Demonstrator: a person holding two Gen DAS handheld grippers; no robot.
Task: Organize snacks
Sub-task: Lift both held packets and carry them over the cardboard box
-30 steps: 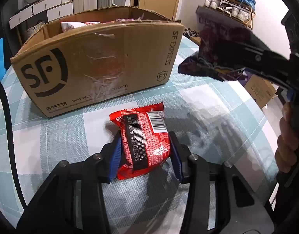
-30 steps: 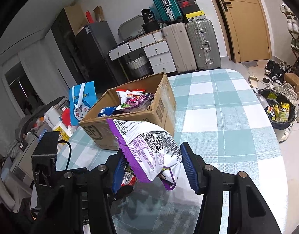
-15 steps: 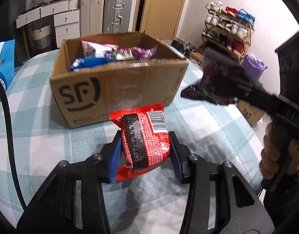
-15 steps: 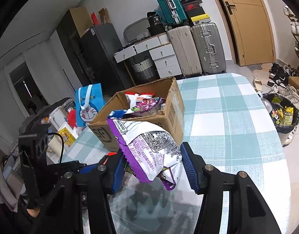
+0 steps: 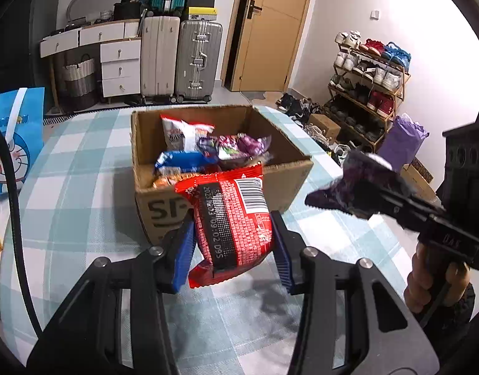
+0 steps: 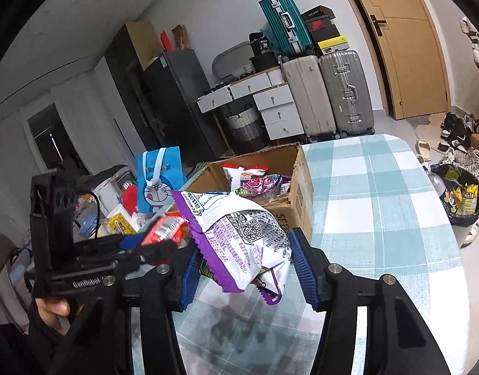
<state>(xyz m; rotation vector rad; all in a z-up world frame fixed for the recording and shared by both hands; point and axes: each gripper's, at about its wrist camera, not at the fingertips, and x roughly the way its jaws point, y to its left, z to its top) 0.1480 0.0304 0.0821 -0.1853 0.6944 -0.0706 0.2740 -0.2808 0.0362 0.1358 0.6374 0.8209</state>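
Observation:
My left gripper [image 5: 233, 250] is shut on a red snack packet [image 5: 231, 222], held in the air just in front of the open cardboard box [image 5: 283, 172]. The box holds several snack bags. My right gripper [image 6: 244, 265] is shut on a white and purple snack bag [image 6: 239, 234], held above the checked tablecloth near the box's [image 6: 301, 187] front corner. In the left wrist view the right gripper [image 5: 345, 193] shows at the right with its dark-looking bag. The right wrist view has the left gripper [image 6: 158, 240] at the left with the red packet [image 6: 164, 228].
The table [image 5: 83, 162] carries a teal and white checked cloth. A blue cartoon gift bag [image 5: 14, 134] stands at its left edge among small items. Suitcases [image 5: 195, 59] and drawers stand behind, a shoe rack [image 5: 370, 78] to the right, a full bin [image 6: 462, 197] beside the table.
My left gripper has risen with the red packet, from low on the table in front of the box to a height that shows the box's contents. The right gripper with its bag has barely shifted.

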